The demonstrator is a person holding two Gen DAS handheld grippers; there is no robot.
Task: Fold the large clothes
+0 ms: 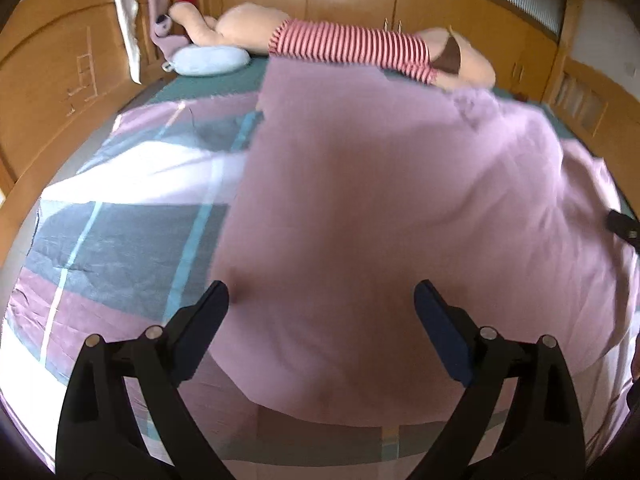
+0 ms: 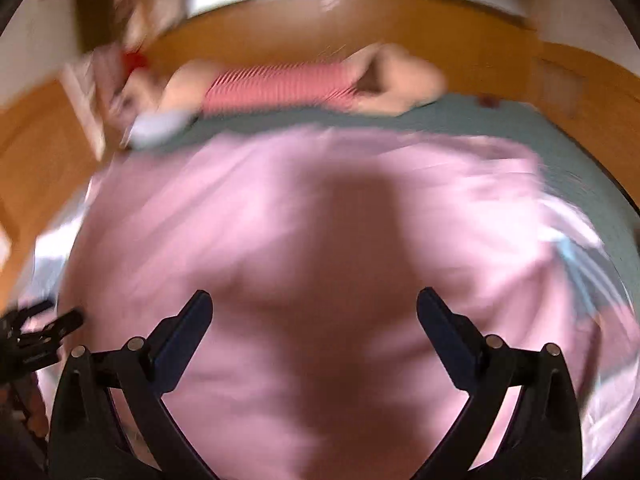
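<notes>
A large pink garment (image 1: 380, 208) lies spread on the bed, its near edge folded. It fills the right wrist view (image 2: 312, 240), which is motion-blurred. My left gripper (image 1: 322, 296) is open and empty, just above the garment's near left part. My right gripper (image 2: 314, 304) is open and empty over the garment's middle. The right gripper's tip shows at the right edge of the left wrist view (image 1: 622, 226). The left gripper shows at the left edge of the right wrist view (image 2: 40, 332).
The bed has a plaid sheet (image 1: 120, 240) and a green sheet (image 1: 216, 84). A big plush toy in a red striped shirt (image 1: 348, 46) and a light blue pillow (image 1: 208, 60) lie at the far side. A wooden bed frame (image 1: 52, 92) runs along the left.
</notes>
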